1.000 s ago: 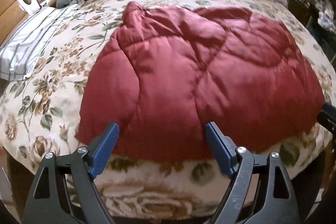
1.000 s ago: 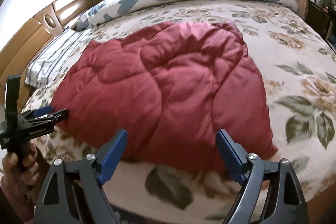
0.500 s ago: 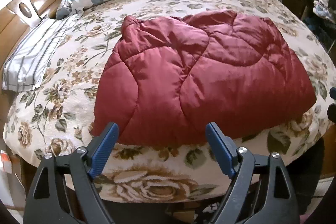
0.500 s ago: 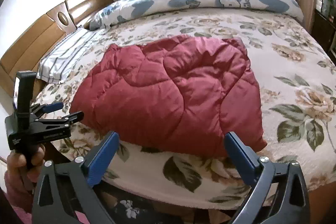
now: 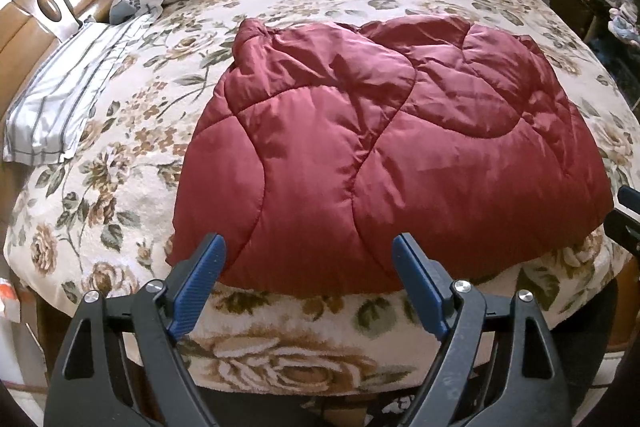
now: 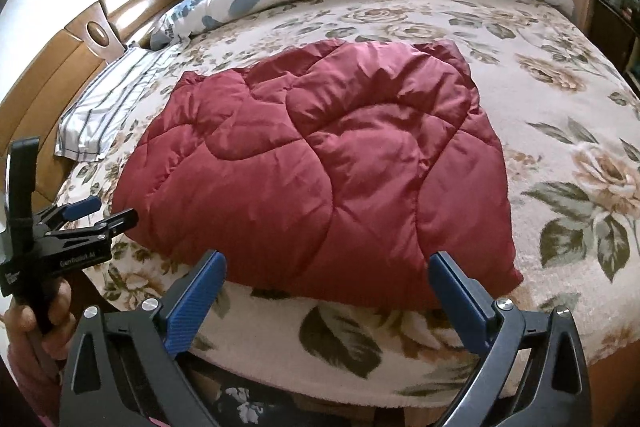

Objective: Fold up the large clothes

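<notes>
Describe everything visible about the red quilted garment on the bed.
The red quilted garment is dark red, puffy and slightly shiny, stitched in curving lines. It lies folded into a rough rectangle, flat on the floral blanket near the bed's front edge, creased toward the far end. No sleeves or fastenings show. Neither the left gripper nor the right gripper touches it; both are open.

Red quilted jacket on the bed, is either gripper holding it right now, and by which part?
Nothing is held. The left gripper and right gripper both have jaws open, short of the red quilted jacket, which lies on the floral blanket.
</notes>
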`<action>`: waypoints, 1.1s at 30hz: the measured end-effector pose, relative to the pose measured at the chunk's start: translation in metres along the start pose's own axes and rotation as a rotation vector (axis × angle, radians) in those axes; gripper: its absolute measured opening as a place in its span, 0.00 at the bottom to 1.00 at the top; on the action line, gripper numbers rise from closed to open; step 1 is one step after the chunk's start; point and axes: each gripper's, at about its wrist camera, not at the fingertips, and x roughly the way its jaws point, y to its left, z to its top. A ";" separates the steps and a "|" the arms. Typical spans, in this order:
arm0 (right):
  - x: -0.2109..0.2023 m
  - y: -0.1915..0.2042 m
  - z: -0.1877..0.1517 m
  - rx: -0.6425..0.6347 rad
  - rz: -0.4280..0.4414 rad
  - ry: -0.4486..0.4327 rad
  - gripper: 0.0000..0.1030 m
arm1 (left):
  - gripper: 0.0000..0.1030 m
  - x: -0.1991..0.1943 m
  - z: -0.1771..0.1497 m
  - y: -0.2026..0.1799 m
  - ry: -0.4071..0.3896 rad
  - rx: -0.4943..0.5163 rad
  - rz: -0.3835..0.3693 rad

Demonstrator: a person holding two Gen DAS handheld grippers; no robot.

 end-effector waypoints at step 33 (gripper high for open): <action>0.012 0.020 0.040 -0.062 -0.002 0.002 0.99 | 0.84 0.004 0.024 -0.001 -0.025 0.017 0.013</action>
